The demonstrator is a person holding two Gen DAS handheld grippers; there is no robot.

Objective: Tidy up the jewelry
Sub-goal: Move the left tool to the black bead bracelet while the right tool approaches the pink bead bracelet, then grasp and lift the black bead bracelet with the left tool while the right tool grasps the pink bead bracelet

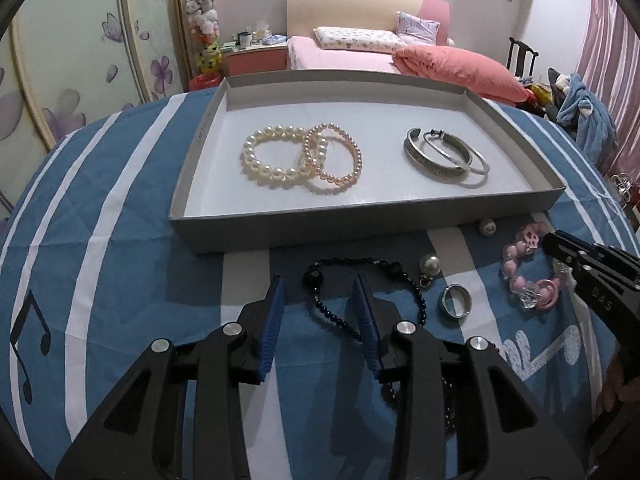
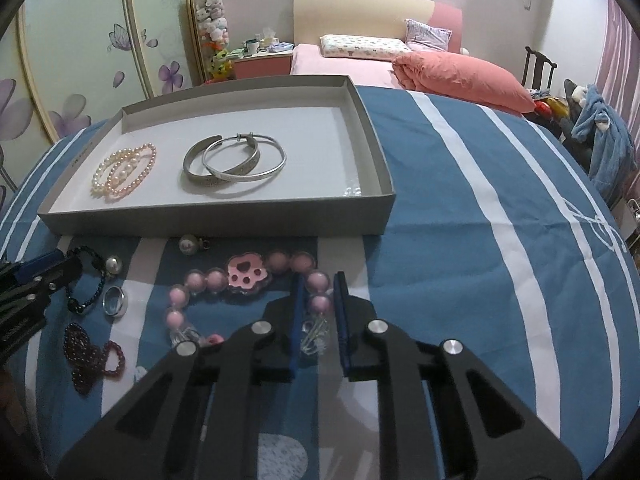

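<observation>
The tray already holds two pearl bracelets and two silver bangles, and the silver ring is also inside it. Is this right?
Not quite. The silver ring lies on the blue bedspread outside the tray, as the left wrist view shows. The pearl bracelets and silver bangles are inside.

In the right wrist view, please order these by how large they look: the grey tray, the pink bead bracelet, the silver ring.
1. grey tray, by far the largest.
2. pink bead bracelet, though it lies nearer the camera, which enlarges it.
3. silver ring, clearly the smallest.
</observation>
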